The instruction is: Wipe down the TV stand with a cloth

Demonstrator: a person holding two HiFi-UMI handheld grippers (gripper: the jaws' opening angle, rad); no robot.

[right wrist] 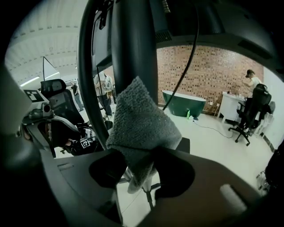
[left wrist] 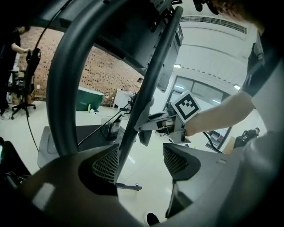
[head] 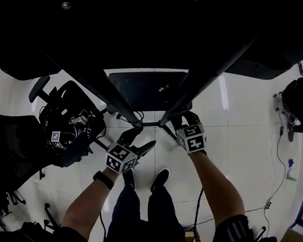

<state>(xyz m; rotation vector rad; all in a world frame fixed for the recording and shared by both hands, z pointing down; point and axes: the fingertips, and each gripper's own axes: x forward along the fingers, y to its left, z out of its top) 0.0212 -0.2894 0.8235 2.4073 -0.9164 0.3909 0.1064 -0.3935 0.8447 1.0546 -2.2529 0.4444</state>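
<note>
Right gripper (right wrist: 141,170): clamps grey cloth (right wrist: 142,122) against TV stand upright (right wrist: 133,44), 12 o'clock. Left gripper (left wrist: 141,162): wide, gripping nothing. Advised: keep cloth wrapped, pressure even.

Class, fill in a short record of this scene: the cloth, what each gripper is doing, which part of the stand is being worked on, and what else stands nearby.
Cloth: grey cloth, bunched against a dark stand pole
Right gripper: closed on the grey cloth
Left gripper: jaws apart, holding nothing; a second pole slants close by one pad
Nearby: black office chair on the pale floor, to the person's left
</note>
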